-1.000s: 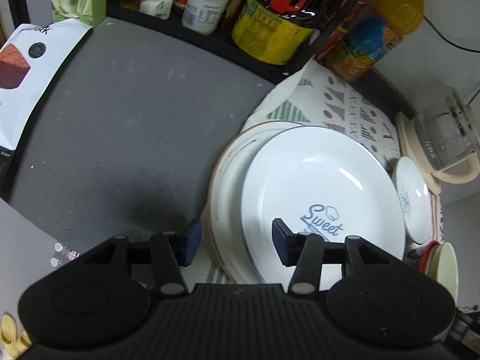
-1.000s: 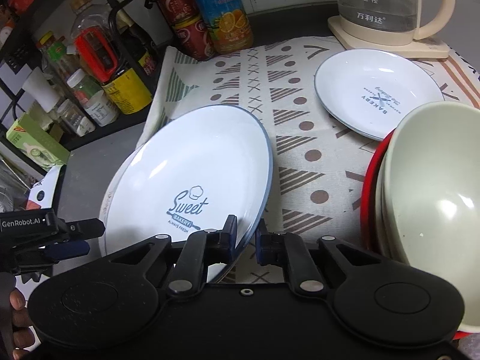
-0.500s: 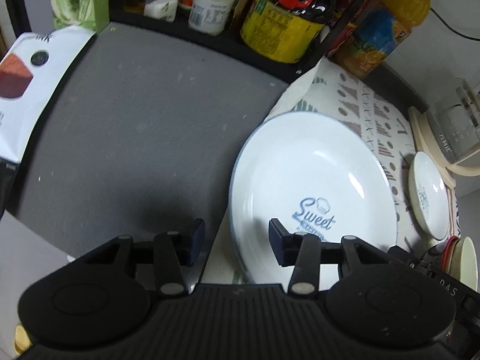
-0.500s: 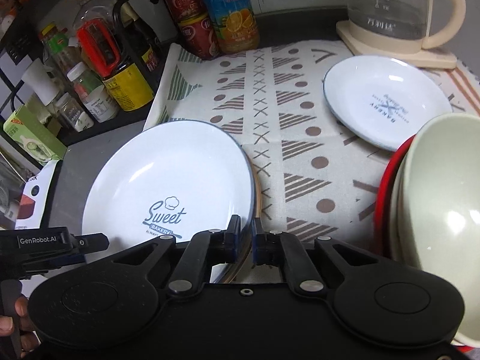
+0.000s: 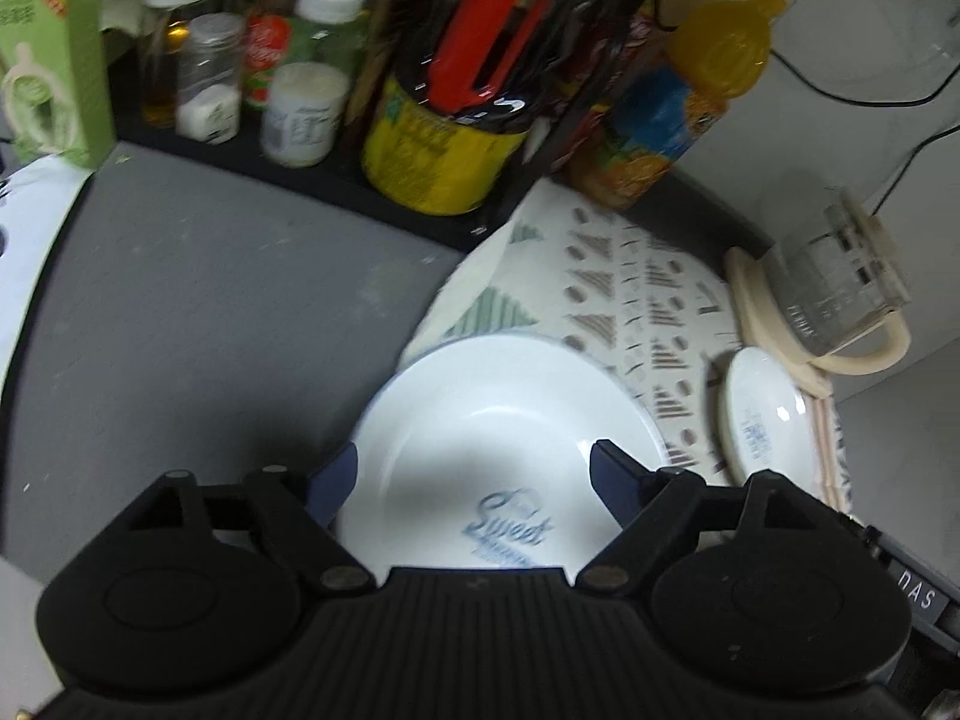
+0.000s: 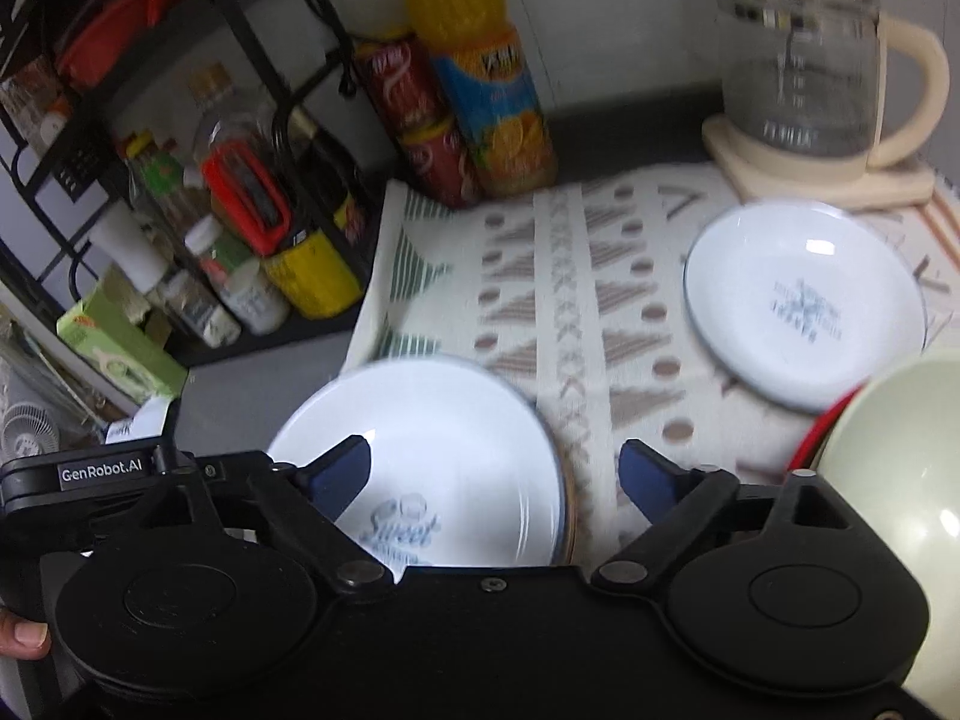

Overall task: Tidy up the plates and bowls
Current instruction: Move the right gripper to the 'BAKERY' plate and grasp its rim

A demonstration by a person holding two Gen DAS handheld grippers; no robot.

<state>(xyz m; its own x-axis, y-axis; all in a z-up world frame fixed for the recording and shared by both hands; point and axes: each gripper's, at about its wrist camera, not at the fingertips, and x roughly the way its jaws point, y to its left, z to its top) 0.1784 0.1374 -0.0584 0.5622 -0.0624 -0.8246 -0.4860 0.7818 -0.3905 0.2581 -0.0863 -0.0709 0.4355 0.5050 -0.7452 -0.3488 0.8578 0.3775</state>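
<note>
A large white "Sweet" plate lies on top of another plate with a tan rim at the left edge of the patterned cloth. My left gripper is open above its near side, jaws wide apart. My right gripper is open too, empty, above the plate's right rim. A smaller white plate lies on the cloth to the right. A pale green bowl nests in a red bowl at the near right.
A glass kettle on a cream base stands at the back right. An orange juice bottle and red cans stand behind the cloth. A black rack with jars and bottles lines the back left. Grey countertop lies left.
My right gripper has let go of the large plate and opened wide. The plate now lies flat on the stack. My left gripper has opened wider. Both have drawn back and up.
</note>
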